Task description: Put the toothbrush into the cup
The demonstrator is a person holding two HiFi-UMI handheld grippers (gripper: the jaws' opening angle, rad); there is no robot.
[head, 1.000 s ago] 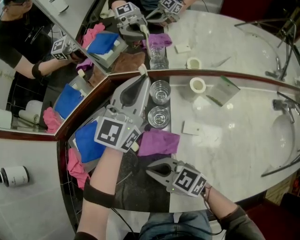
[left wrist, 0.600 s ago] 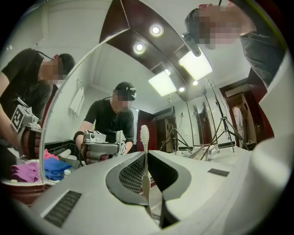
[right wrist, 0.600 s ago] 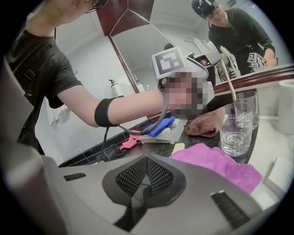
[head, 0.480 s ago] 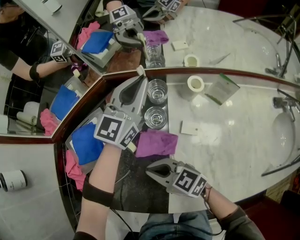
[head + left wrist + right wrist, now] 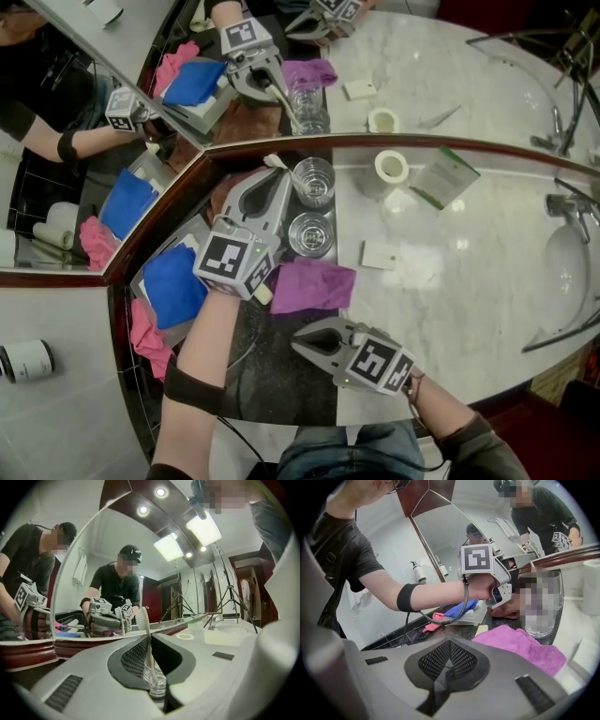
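Observation:
My left gripper (image 5: 279,172) holds a white toothbrush (image 5: 275,161) upright by its handle, just left of the far glass cup (image 5: 314,180). Its jaws are opening, though the pads still touch the toothbrush (image 5: 144,620). In the left gripper view the handle's lower end reaches down into the glass cup (image 5: 156,682) below the jaws. A second glass cup (image 5: 311,232) stands nearer me. My right gripper (image 5: 300,340) hangs shut and empty over the dark counter near the front edge, by a purple cloth (image 5: 312,284). In its own view the right gripper (image 5: 447,667) has its mesh pads together, facing the purple cloth (image 5: 520,646).
A tape roll (image 5: 392,167), a green-edged packet (image 5: 445,178) and a white card (image 5: 380,253) lie on the marble counter. The sink (image 5: 570,272) with its tap (image 5: 562,208) is at the right. A blue cloth (image 5: 173,281) and a pink cloth (image 5: 150,330) lie left. Mirrors stand behind.
My left gripper has sunk with the toothbrush, bringing it down at the far glass. The right gripper has stayed where it was.

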